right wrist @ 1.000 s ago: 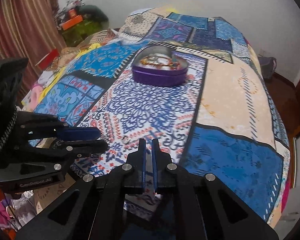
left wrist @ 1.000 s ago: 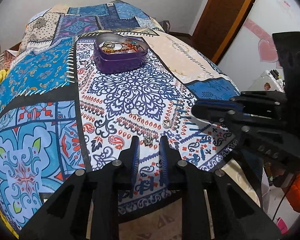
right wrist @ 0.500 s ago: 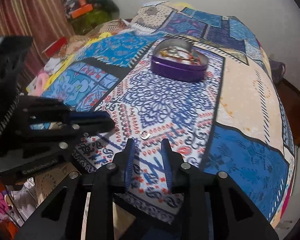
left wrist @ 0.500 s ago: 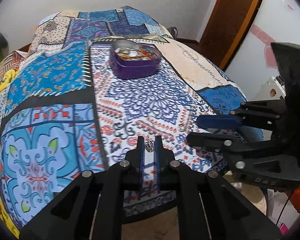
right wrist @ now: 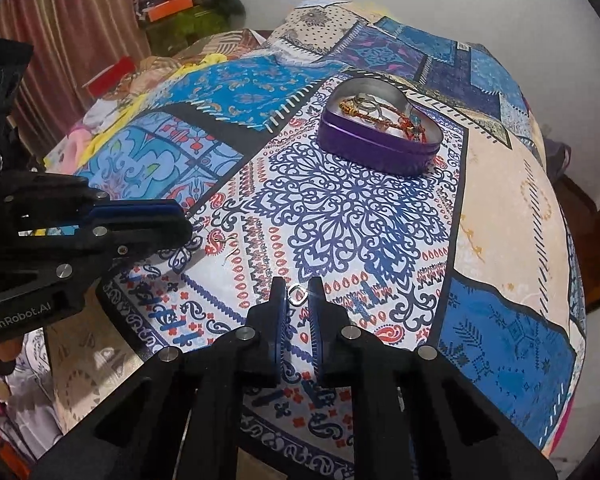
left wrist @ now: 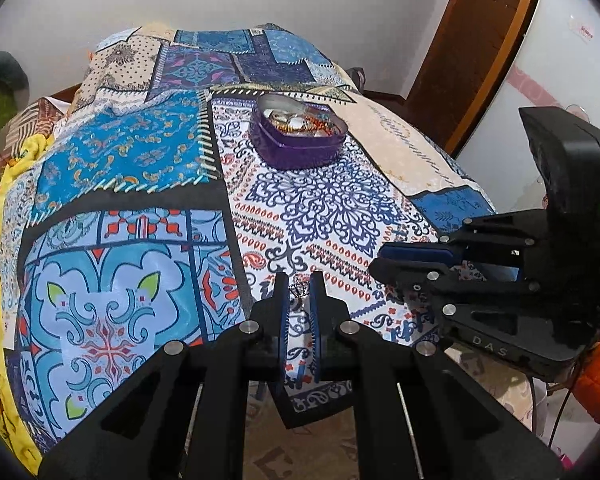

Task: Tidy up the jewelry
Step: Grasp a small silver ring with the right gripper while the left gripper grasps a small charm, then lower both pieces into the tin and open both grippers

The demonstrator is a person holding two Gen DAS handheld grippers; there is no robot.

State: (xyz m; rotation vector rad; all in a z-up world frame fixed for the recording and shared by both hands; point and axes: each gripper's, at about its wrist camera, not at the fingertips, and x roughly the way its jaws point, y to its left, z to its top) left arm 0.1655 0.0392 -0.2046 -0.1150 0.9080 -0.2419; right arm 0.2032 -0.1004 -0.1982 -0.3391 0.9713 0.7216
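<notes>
Pickup step: left claw (left wrist: 299,294) pinches a small earring (left wrist: 297,289), right claw (right wrist: 299,295) straddles a ring (right wrist: 297,293), not clearly gripped; next, purple tin (right wrist: 380,132) at 12 o'clock.

- The bedspread (left wrist: 332,204) is patchwork: a white panel with navy lacework medallions and red teardrop rows, turquoise panels with gold scrolls, and cream panels.
- The heart-shaped tin (right wrist: 380,148) has purple walls and a silver interior, holding red, gold and silver jewelry (right wrist: 384,114).
- The ring (right wrist: 297,294) is silver.
- Each hand-held gripper (left wrist: 299,292) is black with blue pads (left wrist: 285,320).
- The curtain (right wrist: 68,40) is brownish-red and striped.
- The door (left wrist: 484,40) is brown.
</notes>
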